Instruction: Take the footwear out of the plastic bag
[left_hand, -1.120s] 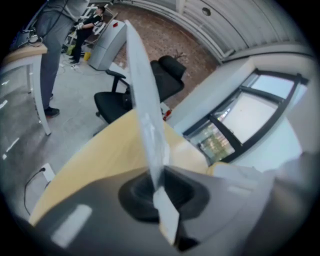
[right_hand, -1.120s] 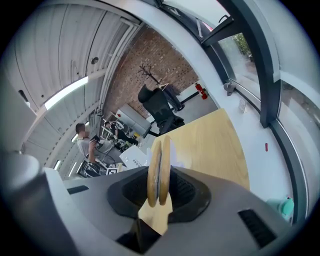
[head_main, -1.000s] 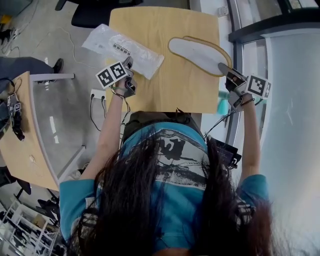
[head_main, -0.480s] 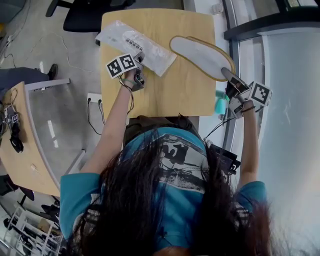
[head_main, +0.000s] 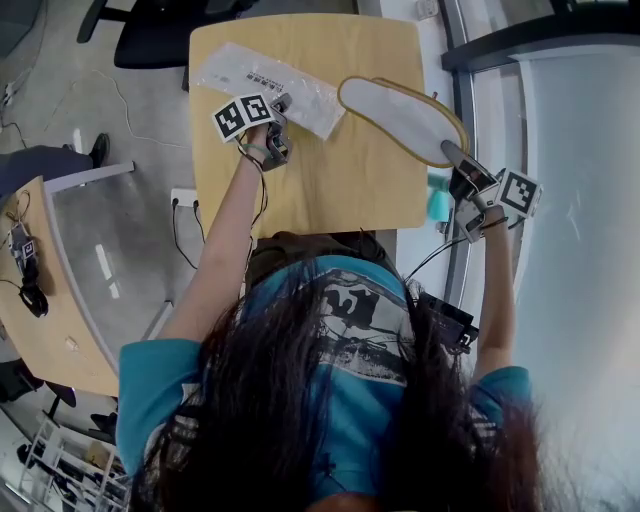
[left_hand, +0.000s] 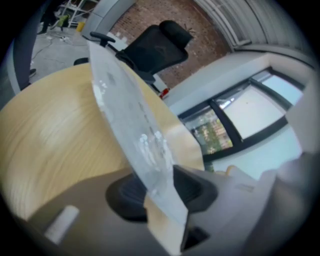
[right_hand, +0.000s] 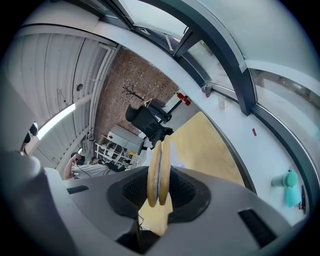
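A clear plastic bag (head_main: 262, 82) with a printed label lies at the far left of the wooden table (head_main: 330, 190). My left gripper (head_main: 279, 108) is at the bag's near edge. In the left gripper view the bag (left_hand: 131, 117) runs up from between the jaws of the left gripper (left_hand: 160, 192), which are opening, with a gap beside the film. A flat white slipper with a tan rim (head_main: 400, 112) lies outside the bag at the far right. My right gripper (head_main: 455, 155) is shut on its heel end. The right gripper view shows two thin soles (right_hand: 159, 167) edge on, pinched together.
A black office chair (head_main: 160, 30) stands beyond the table's far left corner. A teal object (head_main: 438, 205) sits beside the table's right edge, next to a glass wall. A second wooden desk (head_main: 40, 300) is at the left, with a socket strip (head_main: 185, 197) on the floor between.
The left gripper has moved farther onto the table along the bag's near edge. The right gripper still holds the slipper's heel at the right edge.
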